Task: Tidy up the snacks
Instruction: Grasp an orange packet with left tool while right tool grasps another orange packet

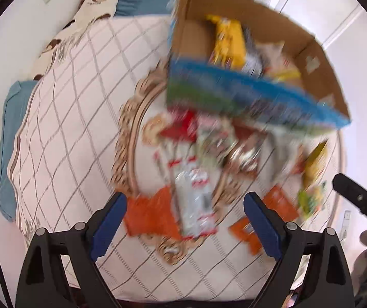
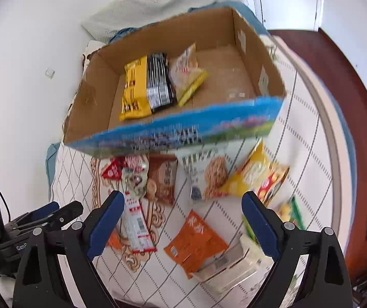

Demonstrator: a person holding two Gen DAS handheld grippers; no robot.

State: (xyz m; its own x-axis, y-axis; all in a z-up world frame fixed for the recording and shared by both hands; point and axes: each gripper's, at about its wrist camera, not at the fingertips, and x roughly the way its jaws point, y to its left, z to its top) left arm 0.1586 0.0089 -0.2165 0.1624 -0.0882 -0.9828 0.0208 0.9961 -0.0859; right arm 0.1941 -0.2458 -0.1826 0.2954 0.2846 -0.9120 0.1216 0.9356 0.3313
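Both our grippers, left (image 1: 184, 220) and right (image 2: 183, 219), gape empty. Risk: overlapping packets by the box (image 2: 157, 133) near the bed's edge; orange packet (image 2: 195, 243) could drag neighbours off.

The left hand-held gripper (image 1: 185, 221) and right hand-held gripper (image 2: 183, 220) both hang with fingers spread wide, gripping nothing.

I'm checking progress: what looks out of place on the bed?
Most snacks lie loose on the quilt outside the cardboard box, including an orange packet; only three packets are inside.
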